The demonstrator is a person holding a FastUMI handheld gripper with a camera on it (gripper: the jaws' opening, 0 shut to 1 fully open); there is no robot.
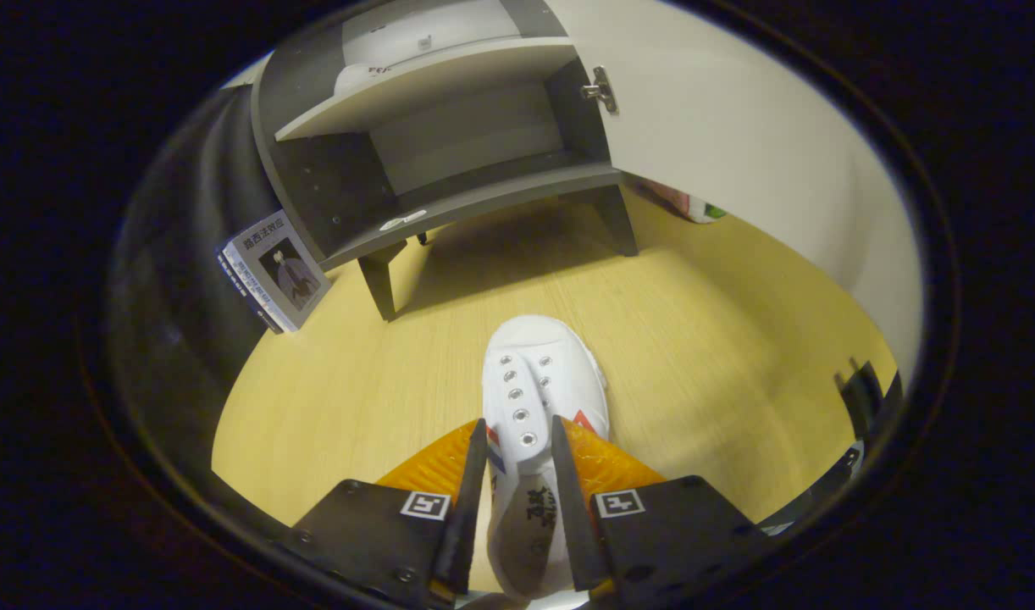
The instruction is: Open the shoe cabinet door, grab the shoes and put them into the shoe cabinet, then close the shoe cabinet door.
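A white canvas shoe with metal eyelets is pinched at its tongue and upper between my two fingers, toe pointing ahead toward the cabinet. My gripper is shut on it, above the wooden floor. Beyond the shoe stands the grey shoe cabinet on short legs. Its white door is swung wide open to the right, a metal hinge showing at its inner edge. The lower compartment is bare. On the upper shelf rests another white shoe.
A book leans against the cabinet's left side on the floor. A colourful object lies behind the open door. Dark gear stands at the right. Light wooden floor stretches between me and the cabinet.
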